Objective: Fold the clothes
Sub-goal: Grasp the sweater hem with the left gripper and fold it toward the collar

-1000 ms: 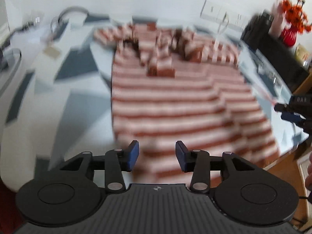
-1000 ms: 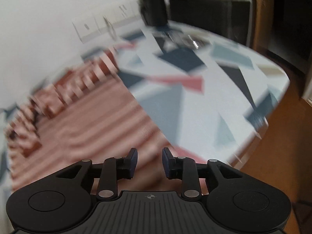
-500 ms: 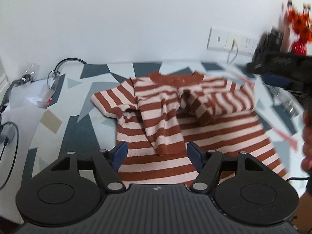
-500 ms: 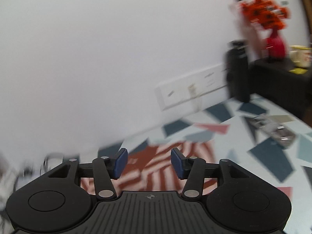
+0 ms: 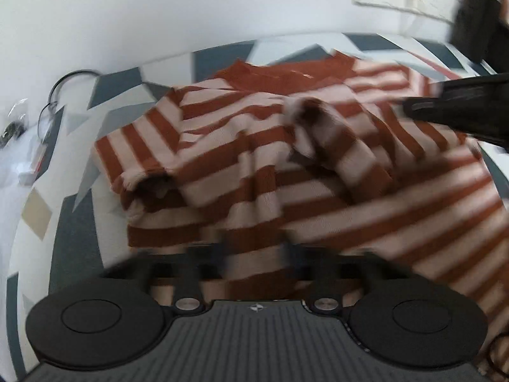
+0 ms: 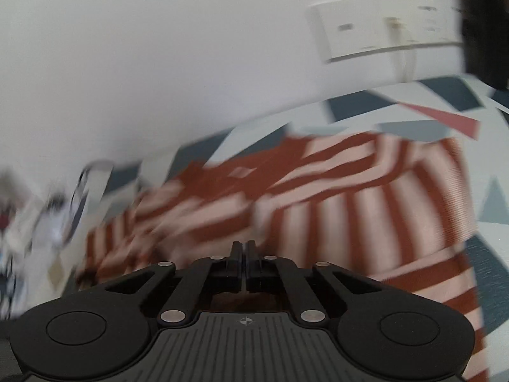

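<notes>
The patterned table (image 5: 76,232) ends at a white wall (image 5: 159,9) just beyond the striped sweater (image 5: 318,165), with bare cloth left of the left gripper (image 5: 254,251). Its jaws are closing, blurred, with sweater fabric between them. The right gripper (image 6: 243,261) is closed, the sweater directly ahead and beneath.

A rust-and-pink striped knit sweater (image 5: 318,172) is spread flat on the patterned table, both sleeves folded inward across its front.

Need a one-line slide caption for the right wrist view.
Right gripper, jaws shut, at the edge of a striped shirt spread on a patterned table.
</notes>
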Available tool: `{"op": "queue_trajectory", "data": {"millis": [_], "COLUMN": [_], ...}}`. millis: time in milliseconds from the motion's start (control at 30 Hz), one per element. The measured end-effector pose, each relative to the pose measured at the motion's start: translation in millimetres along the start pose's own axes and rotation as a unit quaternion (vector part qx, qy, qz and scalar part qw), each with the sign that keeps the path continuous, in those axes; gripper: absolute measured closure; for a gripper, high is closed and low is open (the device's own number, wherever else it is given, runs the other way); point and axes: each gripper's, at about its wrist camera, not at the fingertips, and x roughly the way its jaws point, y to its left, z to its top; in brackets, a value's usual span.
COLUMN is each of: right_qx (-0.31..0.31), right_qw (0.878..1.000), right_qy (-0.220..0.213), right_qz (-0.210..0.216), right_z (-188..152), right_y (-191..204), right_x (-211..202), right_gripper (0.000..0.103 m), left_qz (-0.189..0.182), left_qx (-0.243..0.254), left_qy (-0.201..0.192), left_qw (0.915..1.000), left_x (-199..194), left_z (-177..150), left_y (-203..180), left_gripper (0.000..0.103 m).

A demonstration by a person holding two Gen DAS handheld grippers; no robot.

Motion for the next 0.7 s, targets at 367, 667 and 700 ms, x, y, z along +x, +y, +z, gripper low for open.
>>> {"op": "queue_trajectory", "data": {"millis": [367,667,700], "right_qx": [0.042,0.039,0.037], "right_qw": [0.999,0.997,0.997], "right_qy": [-0.005,0.065,0.067], "right_qz": [0.027,-0.008,-0.018], "right_z": [25.4,-29.4,-33.1], "right_y": [-17.5,52.2,60.0], "right_x": [-14.8,6.9,9.1], "right_gripper": [0.073,0.066,0.065], "left_qz": [-0.02,0.027,0.037], "left_qx": [-0.085,-0.228,-0.244], "left_qy": [-0.055,-0.102,-0.107], "left_qw": [0.9947,0.9679,0.9631], "left_x": [-26.1,-82.5,-90.3], "left_z": [28.5,-9.1,-19.1], "left_y": [41.6,147.2,159.6], "left_gripper": [0.093,0.093,0.093]}}
